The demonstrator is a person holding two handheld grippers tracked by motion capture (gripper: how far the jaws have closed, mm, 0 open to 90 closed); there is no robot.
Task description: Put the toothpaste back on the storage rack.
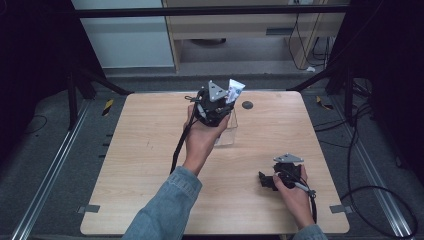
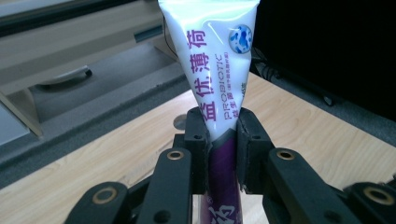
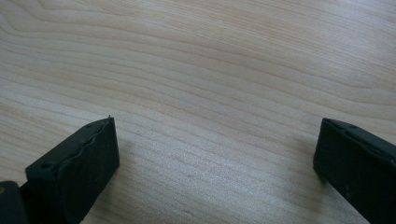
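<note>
Toothpaste tube: held upright in the left gripper, its jaws pressed on both sides where white meets purple; in the high view it stands over the far middle of the table.
Table: pale wood grain, with a small dark round disc near the far edge.
Room: grey floor, metal rails, cables; a wooden desk beyond.
Clear box: transparent, just below the left gripper; contents cannot be told.
Tube look: white upper part, purple lettering, blue round mark, purple lower part.
Right gripper: jaws wide apart, holding nothing, low over bare wood near the right front.
</note>
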